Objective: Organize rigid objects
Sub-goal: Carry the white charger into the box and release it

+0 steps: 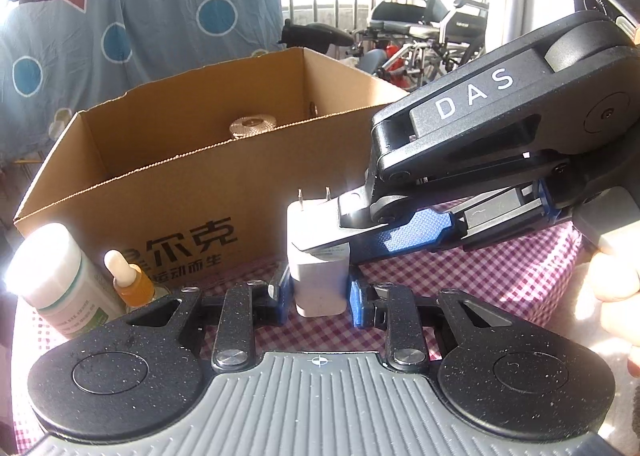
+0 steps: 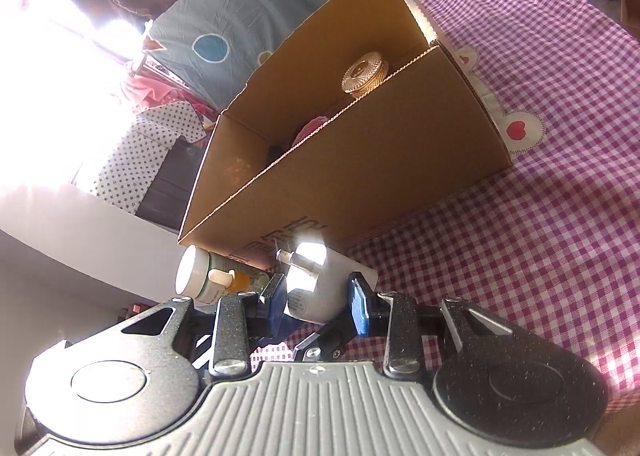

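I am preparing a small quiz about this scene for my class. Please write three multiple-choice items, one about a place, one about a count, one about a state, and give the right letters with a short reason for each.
1. Where is the gold knurled cap?
A. inside the cardboard box
B. on the checked cloth
C. on top of the white bottle

2. How many metal prongs stand up from the white charger?
A. none
B. two
C. four

3. What are the two tongs doing?
A. both hang open over the box
B. only the left tongs hold something
C. both are closed on the charger

Answers:
1 A, the cap shows above the box's near wall, within its sides.
2 B, two prongs show on its top end.
3 C, the left tongs press its lower sides, and the right tongs clamp it from the side.
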{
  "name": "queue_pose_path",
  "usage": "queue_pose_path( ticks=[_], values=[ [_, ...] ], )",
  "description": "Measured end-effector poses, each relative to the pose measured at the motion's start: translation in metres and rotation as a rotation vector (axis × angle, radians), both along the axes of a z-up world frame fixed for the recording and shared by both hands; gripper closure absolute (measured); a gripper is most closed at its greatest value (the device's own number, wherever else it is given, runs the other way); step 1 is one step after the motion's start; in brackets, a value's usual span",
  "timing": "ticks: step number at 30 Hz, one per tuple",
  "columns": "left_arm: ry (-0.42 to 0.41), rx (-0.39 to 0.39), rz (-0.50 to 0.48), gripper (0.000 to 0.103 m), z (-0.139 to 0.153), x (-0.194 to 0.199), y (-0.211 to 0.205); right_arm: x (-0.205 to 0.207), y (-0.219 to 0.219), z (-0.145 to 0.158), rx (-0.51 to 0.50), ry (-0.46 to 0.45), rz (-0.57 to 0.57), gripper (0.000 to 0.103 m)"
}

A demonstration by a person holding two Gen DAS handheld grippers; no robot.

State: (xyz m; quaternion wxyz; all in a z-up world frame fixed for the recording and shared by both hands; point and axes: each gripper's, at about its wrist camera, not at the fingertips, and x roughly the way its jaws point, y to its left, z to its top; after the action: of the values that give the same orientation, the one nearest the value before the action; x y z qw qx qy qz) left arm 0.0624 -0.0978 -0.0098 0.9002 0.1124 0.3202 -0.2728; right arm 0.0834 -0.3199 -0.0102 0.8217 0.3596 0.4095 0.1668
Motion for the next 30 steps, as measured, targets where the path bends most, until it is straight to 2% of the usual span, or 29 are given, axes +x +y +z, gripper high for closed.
queue_pose_path(
  ticks=[8, 12, 16, 18, 22, 30],
  values=[
    [-0.091, -0.049, 0.032, 0.076, 0.061, 0.004, 0.01, 0.004, 0.015, 0.074, -0.074, -0.152, 0.041, 0.066],
    [-0.12, -0.067, 0.059, 0.076, 0.087, 0.022, 0.012, 0.025, 0.02, 0.106, -0.106, -0.208, 0.072, 0.066],
    [-0.105, -0.07, 0.086, 0.076, 0.101, 0.052, 0.012, 0.059, 0.022, 0.122, -0.116, -0.212, 0.104, 0.066],
    [-0.07, -0.067, 0.102, 0.076, 0.101, 0.068, 0.011, 0.08, 0.027, 0.121, -0.118, -0.186, 0.121, 0.066],
    [0.066, -0.067, 0.13, 0.076, 0.086, 0.103, 0.013, 0.123, 0.029, 0.106, -0.13, -0.099, 0.155, 0.066],
    [0.315, -0.003, 0.168, 0.076, 0.039, 0.151, 0.002, 0.182, 0.023, 0.043, -0.123, 0.135, 0.202, 0.066]
  ],
)
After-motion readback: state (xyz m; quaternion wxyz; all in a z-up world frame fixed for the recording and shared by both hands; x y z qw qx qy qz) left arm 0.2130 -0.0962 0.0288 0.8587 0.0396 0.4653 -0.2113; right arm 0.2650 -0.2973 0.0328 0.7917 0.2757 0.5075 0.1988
